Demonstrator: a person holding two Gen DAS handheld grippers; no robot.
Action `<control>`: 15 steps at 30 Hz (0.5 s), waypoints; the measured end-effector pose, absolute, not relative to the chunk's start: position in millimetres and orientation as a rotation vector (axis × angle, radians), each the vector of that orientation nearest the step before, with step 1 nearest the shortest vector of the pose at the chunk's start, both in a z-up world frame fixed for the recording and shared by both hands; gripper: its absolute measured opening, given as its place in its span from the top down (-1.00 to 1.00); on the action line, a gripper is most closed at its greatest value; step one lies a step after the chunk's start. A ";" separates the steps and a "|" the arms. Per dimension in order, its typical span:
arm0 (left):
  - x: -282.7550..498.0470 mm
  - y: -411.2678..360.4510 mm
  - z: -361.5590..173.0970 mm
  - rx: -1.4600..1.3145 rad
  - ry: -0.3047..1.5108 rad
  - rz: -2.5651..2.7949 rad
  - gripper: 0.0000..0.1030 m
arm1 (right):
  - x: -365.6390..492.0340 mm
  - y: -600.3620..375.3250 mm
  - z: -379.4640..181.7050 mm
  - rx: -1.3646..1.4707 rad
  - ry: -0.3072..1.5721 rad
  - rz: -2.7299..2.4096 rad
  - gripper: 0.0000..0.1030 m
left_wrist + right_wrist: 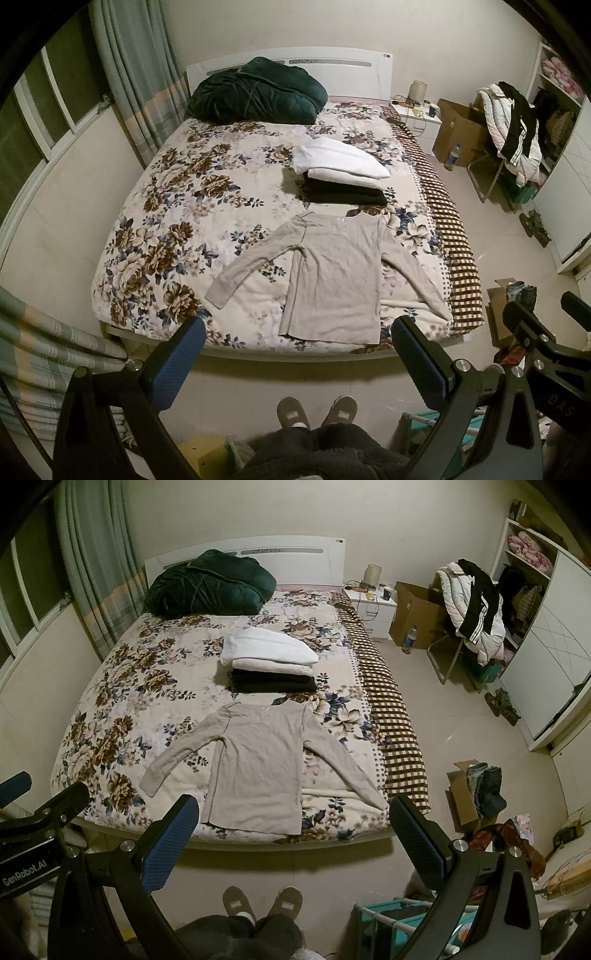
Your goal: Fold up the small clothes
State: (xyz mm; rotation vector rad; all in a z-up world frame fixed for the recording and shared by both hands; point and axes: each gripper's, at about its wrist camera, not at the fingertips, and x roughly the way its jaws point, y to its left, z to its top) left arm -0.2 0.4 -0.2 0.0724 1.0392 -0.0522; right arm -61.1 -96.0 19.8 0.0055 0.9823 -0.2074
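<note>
1. My left gripper (297, 345) has its jaws wide apart and they hold nothing; it hangs above the floor, in front of the foot of the bed (155, 229).
2. My right gripper (293, 821) is the same: jaws wide apart, empty, in the air before the bed edge.
3. Between the jaws of both I see the beige long-sleeve shirt (332, 280). It lies flat on the floral cover near the foot of the bed, unfolded, with both sleeves spread out to the sides and the hem toward me.
4. Just behind the shirt's collar is a stack of folded clothes (340, 173), white pieces on top and a dark one at the bottom. It is near the shirt, but I cannot tell if they touch.
5. Further, at the headboard, lies a dark green quilt (255, 92) in a heap.
6. Below the grippers I see my two slippers (317, 411) on the floor.
7. At the right, well apart from the bed, a chair (469, 609) carries a pile of clothes.
</note>
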 end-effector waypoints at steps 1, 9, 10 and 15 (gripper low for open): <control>-0.2 0.4 -0.3 0.073 1.039 -0.054 -1.00 | -61.2 -96.0 20.0 0.005 0.982 -0.207 -1.00; -0.3 0.6 -0.2 0.072 1.038 -0.053 -1.00 | -61.8 -95.9 21.0 0.007 0.982 -0.206 -1.00; -0.3 0.6 -0.3 0.071 1.038 -0.054 -1.00 | -61.8 -95.9 21.2 0.007 0.981 -0.206 -1.00; -0.5 0.7 -0.2 0.070 1.038 -0.054 -1.00 | -62.2 -95.6 21.6 0.007 0.981 -0.207 -1.00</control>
